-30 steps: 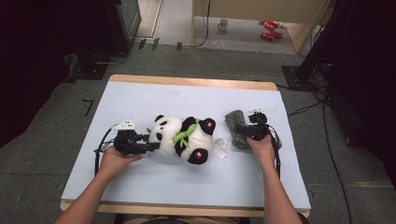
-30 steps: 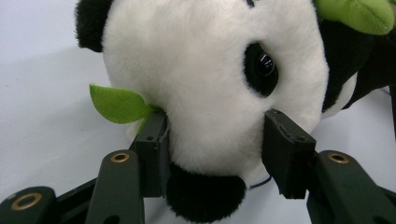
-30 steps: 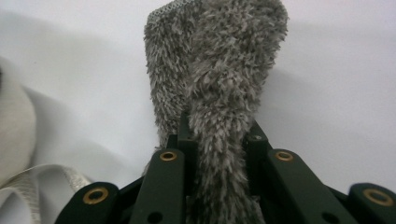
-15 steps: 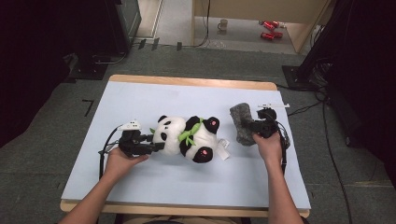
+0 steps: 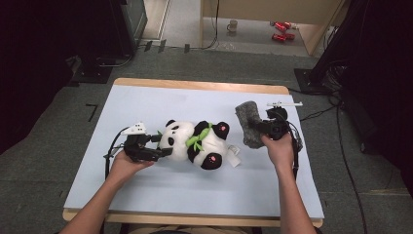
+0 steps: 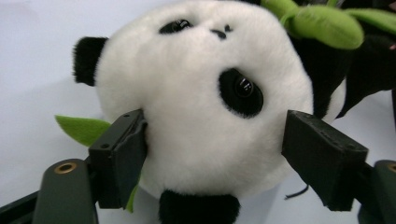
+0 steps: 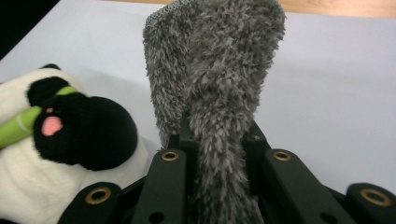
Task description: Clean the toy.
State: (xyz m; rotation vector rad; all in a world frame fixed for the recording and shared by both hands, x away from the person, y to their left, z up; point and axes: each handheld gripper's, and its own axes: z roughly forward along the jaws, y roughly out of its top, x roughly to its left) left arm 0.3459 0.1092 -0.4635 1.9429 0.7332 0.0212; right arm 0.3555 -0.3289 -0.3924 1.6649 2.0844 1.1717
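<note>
The high camera is looking forward and down over the worktop [image 5: 146, 195], well above the panda [image 5: 197, 144]. The left gripper camera is sitting close against the panda's [image 6: 196, 102] head, while the right gripper camera is catching its [image 7: 70, 154] paw beside a grey cloth [image 7: 215, 93].

The desk [image 5: 146, 105] has a pale blue top. A strip of light wood shows along its far edge and its near edge. It stands on a grey floor.

A toy panda [image 5: 197, 144] lies on the desk, about in the middle between the left and right edges. It is on its back. Its white head points to the left edge, and its black feet with pink pads point to the right. A green leaf lies across its chest. A small white tag sticks out by its feet and rests on the desk.

Most of the blue top is bare.
</note>
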